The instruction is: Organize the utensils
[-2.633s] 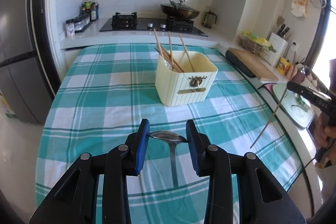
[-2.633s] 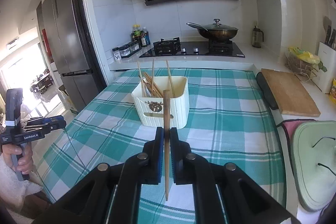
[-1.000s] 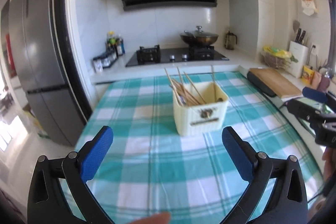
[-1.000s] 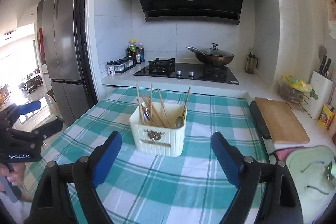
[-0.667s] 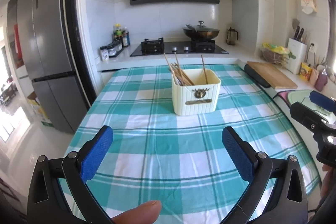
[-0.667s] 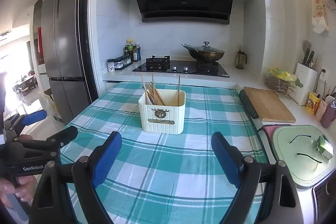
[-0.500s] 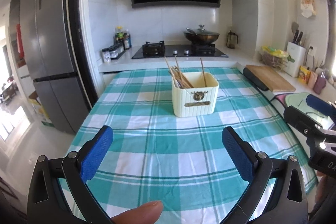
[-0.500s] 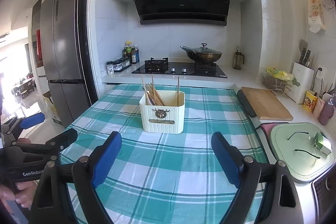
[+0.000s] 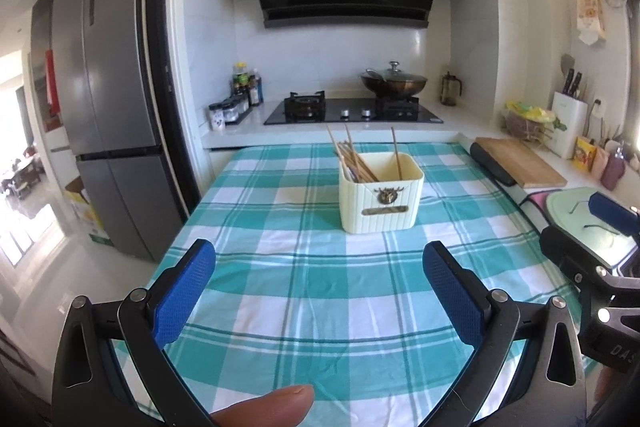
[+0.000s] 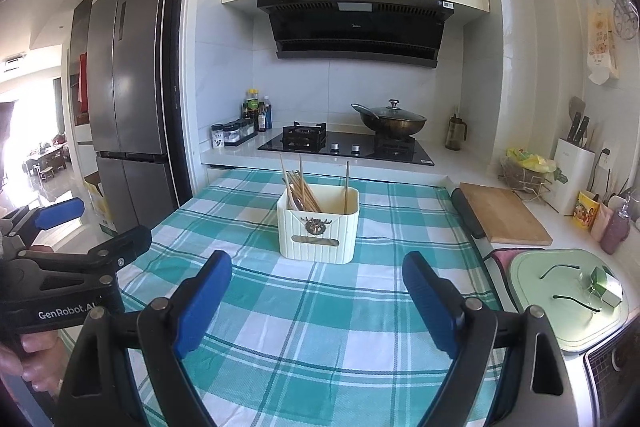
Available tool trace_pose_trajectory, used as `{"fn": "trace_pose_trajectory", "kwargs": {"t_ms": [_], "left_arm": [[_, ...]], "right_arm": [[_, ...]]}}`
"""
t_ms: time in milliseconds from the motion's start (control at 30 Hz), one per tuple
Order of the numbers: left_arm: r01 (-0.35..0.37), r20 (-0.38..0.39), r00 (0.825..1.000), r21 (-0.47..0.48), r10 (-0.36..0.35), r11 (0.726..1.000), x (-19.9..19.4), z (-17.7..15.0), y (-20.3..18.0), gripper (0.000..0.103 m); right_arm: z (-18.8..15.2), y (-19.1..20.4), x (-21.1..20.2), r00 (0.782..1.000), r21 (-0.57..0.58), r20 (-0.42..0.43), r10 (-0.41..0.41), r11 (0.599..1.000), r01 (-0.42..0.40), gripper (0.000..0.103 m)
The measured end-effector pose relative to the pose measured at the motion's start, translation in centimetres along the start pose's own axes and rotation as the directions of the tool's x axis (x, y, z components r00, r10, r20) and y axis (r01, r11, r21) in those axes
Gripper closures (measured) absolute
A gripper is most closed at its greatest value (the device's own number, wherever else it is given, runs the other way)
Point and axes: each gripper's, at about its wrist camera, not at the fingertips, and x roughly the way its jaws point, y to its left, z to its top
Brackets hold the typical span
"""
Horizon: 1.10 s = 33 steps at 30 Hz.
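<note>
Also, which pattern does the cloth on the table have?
The tablecloth is teal and white plaid, clearest in the right wrist view.

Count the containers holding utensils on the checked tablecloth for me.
1: the cream utensil box near the middle of the checked tablecloth, chopsticks standing in it. Both grippers are open and empty.

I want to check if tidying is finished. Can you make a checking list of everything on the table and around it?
Surface: checkered tablecloth, flat.
Job's things: cream utensil holder upright, chopsticks standing inside; no loose utensils seen.
Clutter: nothing seen on the cloth.
Grippers: left gripper open, holding nothing; right gripper open, holding nothing.
Cables: nothing seen.
Surroundings: gas stove with lidded wok, fridge, cutting board, knife block.
</note>
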Motion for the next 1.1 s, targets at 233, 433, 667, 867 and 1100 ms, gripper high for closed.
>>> {"fn": "trace_pose_trajectory", "kwargs": {"t_ms": [233,433,667,867,1100], "left_arm": [[-0.008,-0.013,1.0,0.009,0.008,1.0,0.6,-0.3,0.0,0.0],[-0.026,-0.029,0.999,0.009,0.026,1.0,1.2,-0.7,0.2,0.0],[-0.027,-0.028,0.999,0.01,0.027,1.0,1.5,-0.8,0.0,0.0],[-0.023,-0.03,0.999,0.014,0.024,1.0,1.4,-0.9,-0.2,0.0],[-0.017,-0.038,0.999,0.017,0.018,1.0,1.6,-1.0,-0.2,0.0]], "right_arm": [[-0.2,0.2,-0.1,1.0,-0.009,0.001,-0.018,1.0,0.018,0.014],[-0.3,0.3,0.4,0.999,-0.002,-0.02,-0.037,0.999,0.037,0.014],[-0.6,0.2,0.6,0.999,0.005,-0.027,-0.041,0.999,0.041,0.014],[-0.8,0.0,0.7,0.999,0.009,-0.031,-0.039,0.999,0.039,0.014],[-0.9,-0.1,0.9,0.999,0.02,-0.035,-0.039,0.999,0.039,0.014]]}}
